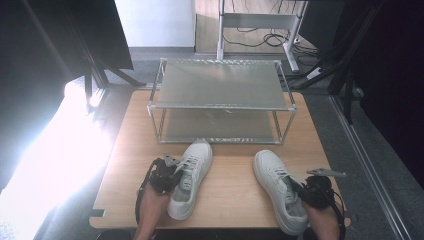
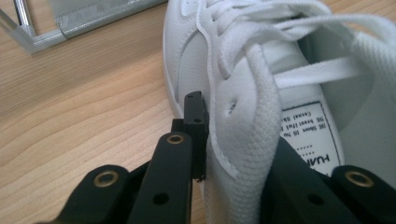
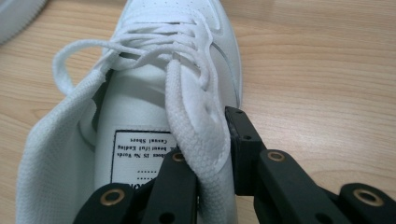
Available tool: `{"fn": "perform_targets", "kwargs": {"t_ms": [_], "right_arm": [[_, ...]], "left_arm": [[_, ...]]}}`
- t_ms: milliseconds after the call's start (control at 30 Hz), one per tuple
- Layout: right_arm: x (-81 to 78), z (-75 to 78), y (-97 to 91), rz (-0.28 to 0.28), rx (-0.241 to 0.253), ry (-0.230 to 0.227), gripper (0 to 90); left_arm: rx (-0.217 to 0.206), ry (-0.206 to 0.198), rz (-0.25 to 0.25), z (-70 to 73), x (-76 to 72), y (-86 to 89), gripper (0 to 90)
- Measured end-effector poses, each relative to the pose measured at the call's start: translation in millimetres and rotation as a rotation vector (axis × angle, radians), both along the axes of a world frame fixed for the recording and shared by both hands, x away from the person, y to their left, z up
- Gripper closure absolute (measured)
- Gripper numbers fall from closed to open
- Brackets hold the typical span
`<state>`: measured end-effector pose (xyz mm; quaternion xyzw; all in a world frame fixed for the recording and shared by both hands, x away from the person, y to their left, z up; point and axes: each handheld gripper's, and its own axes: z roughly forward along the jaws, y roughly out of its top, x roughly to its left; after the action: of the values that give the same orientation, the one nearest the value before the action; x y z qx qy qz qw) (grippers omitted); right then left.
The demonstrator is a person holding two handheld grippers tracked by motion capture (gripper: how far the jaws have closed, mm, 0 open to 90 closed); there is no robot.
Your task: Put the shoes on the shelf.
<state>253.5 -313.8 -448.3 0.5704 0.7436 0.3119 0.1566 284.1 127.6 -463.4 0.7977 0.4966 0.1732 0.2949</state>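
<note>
Down at the near edge of the tabletop [image 1: 225,195], each claw is clenched on the collar of a white sneaker. The left claw [image 2: 233,140] pinches the padded side wall of the left sneaker [image 1: 190,175]: one jaw lies outside against the leather, the other sits inside the opening, largely hidden by the collar. The right claw [image 3: 205,140] grips the right sneaker [image 1: 277,192] the same way, one jaw inside by the printed insole label [image 3: 140,156], one outside.

Taking the metal shoe rack [image 1: 220,100] as landmark, both sneakers rest on the wood just in front of it, toes toward it; the left sneaker's toe almost reaches the rack's lower rail, the right sneaker lies farther back, well apart from its mate.

From the high view come the two-tier rack, a hand behind each claw, and a bright glare left of the rack that washes out the floor. From the gripper views come the loose laces [image 3: 93,51] and the label's small print, too blurred to read. The right sneaker's heel is covered by the claw in the high view.
</note>
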Motion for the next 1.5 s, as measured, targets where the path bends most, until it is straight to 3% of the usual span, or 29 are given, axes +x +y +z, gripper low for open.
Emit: {"fn": "perform_targets", "kwargs": {"t_ms": [400,633,667,833,967,1100,1167,1200,1467,1500], "right_arm": [[13.7,3.1,-2.3,0.049,0.096,-0.003,83.4],[25.7,6.7,9.3,0.087,0.184,-0.012,83.1],[25.7,6.7,9.3,0.087,0.184,-0.012,83.1],[34.8,16.0,20.7,0.112,0.26,-0.042,83.2],[36.7,21.7,25.8,0.12,0.281,-0.061,83.2],[38.4,29.3,31.5,0.136,0.357,-0.081,83.1],[38.5,30.3,32.3,0.138,0.376,-0.085,83.0],[38.8,32.2,33.0,0.142,0.41,-0.088,82.9],[38.9,40.2,33.5,0.141,0.489,-0.109,82.5],[39.4,42.0,32.2,0.138,0.517,-0.108,82.4]], "left_arm": [[-0.087,0.004,-0.007,5.3,0.5,12.5,82.9],[-0.218,-0.007,0.023,14.5,-2.8,22.4,82.9],[-0.218,-0.007,0.023,14.5,-2.8,22.4,82.8],[-0.25,-0.027,0.029,22.1,-6.8,23.9,82.7],[-0.28,-0.041,0.035,27.5,-9.7,26.4,82.7],[-0.316,-0.056,0.037,32.2,-13.7,28.3,82.7],[-0.34,-0.067,0.044,34.0,-15.5,29.3,82.6],[-0.349,-0.07,0.049,35.3,-16.5,29.6,82.6],[-0.43,-0.118,0.071,45.8,-22.3,36.0,82.6],[-0.442,-0.123,0.072,47.1,-23.1,36.9,82.6]]}}
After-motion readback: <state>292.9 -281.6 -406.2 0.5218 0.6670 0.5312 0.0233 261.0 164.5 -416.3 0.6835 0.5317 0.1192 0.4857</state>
